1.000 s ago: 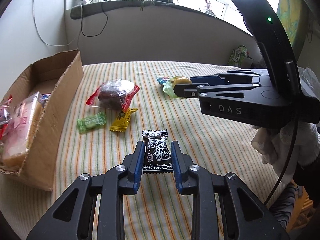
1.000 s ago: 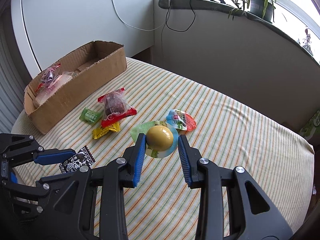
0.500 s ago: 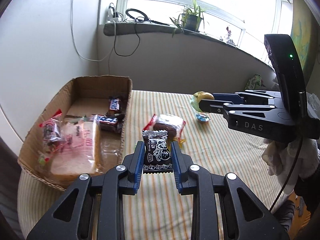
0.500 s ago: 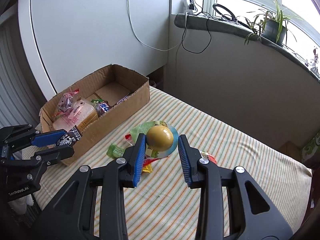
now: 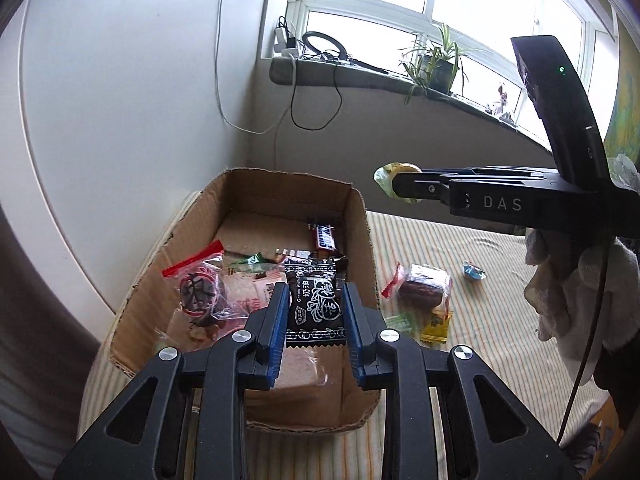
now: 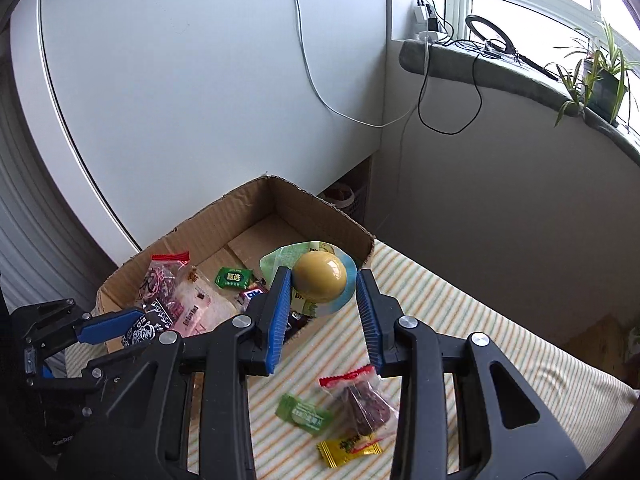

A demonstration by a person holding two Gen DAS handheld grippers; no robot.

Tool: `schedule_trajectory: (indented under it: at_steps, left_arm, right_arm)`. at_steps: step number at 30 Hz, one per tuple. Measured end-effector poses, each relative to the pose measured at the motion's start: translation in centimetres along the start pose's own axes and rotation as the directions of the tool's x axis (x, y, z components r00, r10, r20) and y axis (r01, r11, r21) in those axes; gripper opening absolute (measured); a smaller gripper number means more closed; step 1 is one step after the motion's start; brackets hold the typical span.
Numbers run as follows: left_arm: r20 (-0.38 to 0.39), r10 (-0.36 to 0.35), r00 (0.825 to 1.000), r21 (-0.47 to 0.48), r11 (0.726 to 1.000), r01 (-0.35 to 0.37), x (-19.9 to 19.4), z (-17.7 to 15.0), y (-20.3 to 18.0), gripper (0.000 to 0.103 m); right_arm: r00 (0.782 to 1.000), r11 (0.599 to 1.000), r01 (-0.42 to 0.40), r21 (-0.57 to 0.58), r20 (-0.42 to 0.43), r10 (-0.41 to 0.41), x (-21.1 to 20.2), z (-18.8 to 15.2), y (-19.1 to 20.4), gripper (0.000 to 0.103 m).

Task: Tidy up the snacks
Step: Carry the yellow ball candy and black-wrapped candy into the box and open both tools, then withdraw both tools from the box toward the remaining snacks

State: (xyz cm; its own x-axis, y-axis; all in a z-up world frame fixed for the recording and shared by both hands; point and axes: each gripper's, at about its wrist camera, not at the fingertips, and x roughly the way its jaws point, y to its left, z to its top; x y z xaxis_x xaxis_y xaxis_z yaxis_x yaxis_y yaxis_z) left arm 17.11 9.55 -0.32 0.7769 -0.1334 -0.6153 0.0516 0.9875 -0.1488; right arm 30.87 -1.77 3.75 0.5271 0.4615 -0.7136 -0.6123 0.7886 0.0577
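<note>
My left gripper (image 5: 313, 307) is shut on a black candy packet (image 5: 315, 304) and holds it above the near half of the cardboard box (image 5: 364, 216). My right gripper (image 6: 322, 286) is shut on a yellow jelly cup (image 6: 319, 282) with a green lid and holds it over the box's right wall (image 6: 320, 208). It shows in the left wrist view (image 5: 396, 180) too, high over the box's far right corner. The box holds a bread pack (image 6: 192, 304), a red-sealed plum bag (image 5: 198, 288), a green candy (image 6: 232, 278) and chocolate bars (image 5: 326, 236).
On the striped cloth (image 6: 460, 320) right of the box lie a red-sealed cake pack (image 6: 364, 400), a green candy (image 6: 306, 414), a yellow candy (image 6: 348, 448) and a blue cup (image 5: 474, 272). A white wall and a sill with plants stand behind.
Both grippers have lifted their snacks off the cloth and carried them left to above the box. The box now fills the middle of both views.
</note>
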Motion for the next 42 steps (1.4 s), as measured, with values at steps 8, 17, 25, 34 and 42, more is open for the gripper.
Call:
schedule_trajectory:
  at_steps: [8,17,25,34,42]
  left_arm:
    - [-0.004,0.006,1.0,-0.018,1.0,-0.006,0.9,0.1,1.7,0.025]
    - [0.004,0.006,1.0,-0.046,0.999,-0.006,0.8,0.0,2.9,0.033]
    - [0.001,0.019,1.0,-0.04,0.999,-0.019,-0.6,-0.1,2.1,0.033]
    - [0.014,0.018,1.0,-0.036,0.999,-0.017,-4.2,-0.7,-0.1,0.033]
    - [0.035,0.003,0.999,-0.069,0.998,-0.001,-8.5,-2.4,-1.7,0.033]
  right_arm:
    - [0.998,0.999,-0.046,-0.023,-0.044,0.045,4.7,0.8,2.4,0.035]
    - [0.999,0.999,-0.025,-0.033,-0.024,0.024,5.3,0.6,3.4,0.077]
    - [1.0,1.0,-0.016,0.017,0.006,0.015,2.3,0.3,2.5,0.078]
    - [1.0,0.998,0.014,0.068,-0.006,-0.014,-2.2,-2.2,1.2,0.078]
    - [0.999,0.994,0.044,0.098,-0.013,-0.043,-5.9,-5.5,0.6,0.078]
